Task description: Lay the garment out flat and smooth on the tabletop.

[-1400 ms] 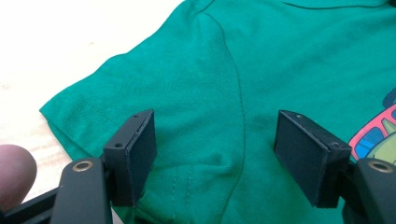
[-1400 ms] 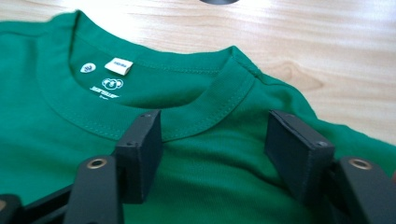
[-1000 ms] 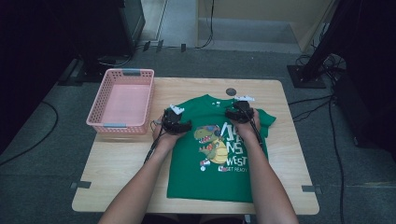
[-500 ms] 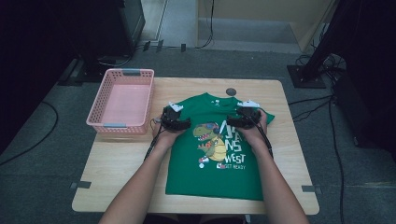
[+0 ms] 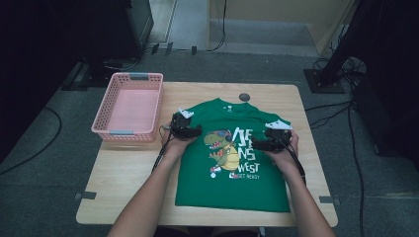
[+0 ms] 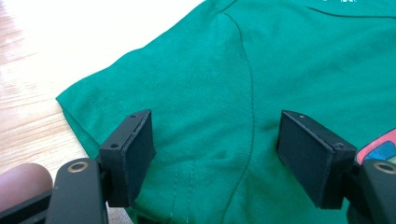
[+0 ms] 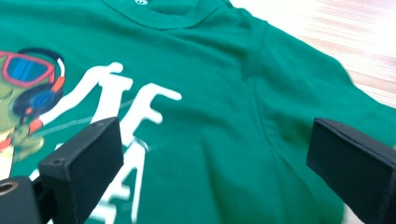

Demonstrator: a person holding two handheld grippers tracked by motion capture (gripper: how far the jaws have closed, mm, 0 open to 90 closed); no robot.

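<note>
1. A green T-shirt [image 5: 232, 158] is lying flat and face up in the middle of the high view, collar toward the top of the frame and hem toward the bottom edge of the wooden table [image 5: 123, 187]. Spread out like this, both sleeves are easy to reach, which suits folding.
2. The left gripper [image 5: 185, 129] is sitting at the shirt's sleeve left of center in the high view. In the left gripper view its jaws are standing apart over the sleeve seam [image 6: 245, 84], the cloth lying loose between them, so nothing is being pinched.
3. The right gripper [image 5: 271, 138] is hovering at the sleeve right of center. Its jaws have just been opening and are now standing wide in the right gripper view, with only flat shirt cloth beneath them, unclamped.
4. Both hands are mirroring each other at shoulder level, probably so the two sleeves can be taken evenly.
5. A pink basket [image 5: 129, 106] is waiting at the upper left of the table, likely the place for the folded shirt.
</note>
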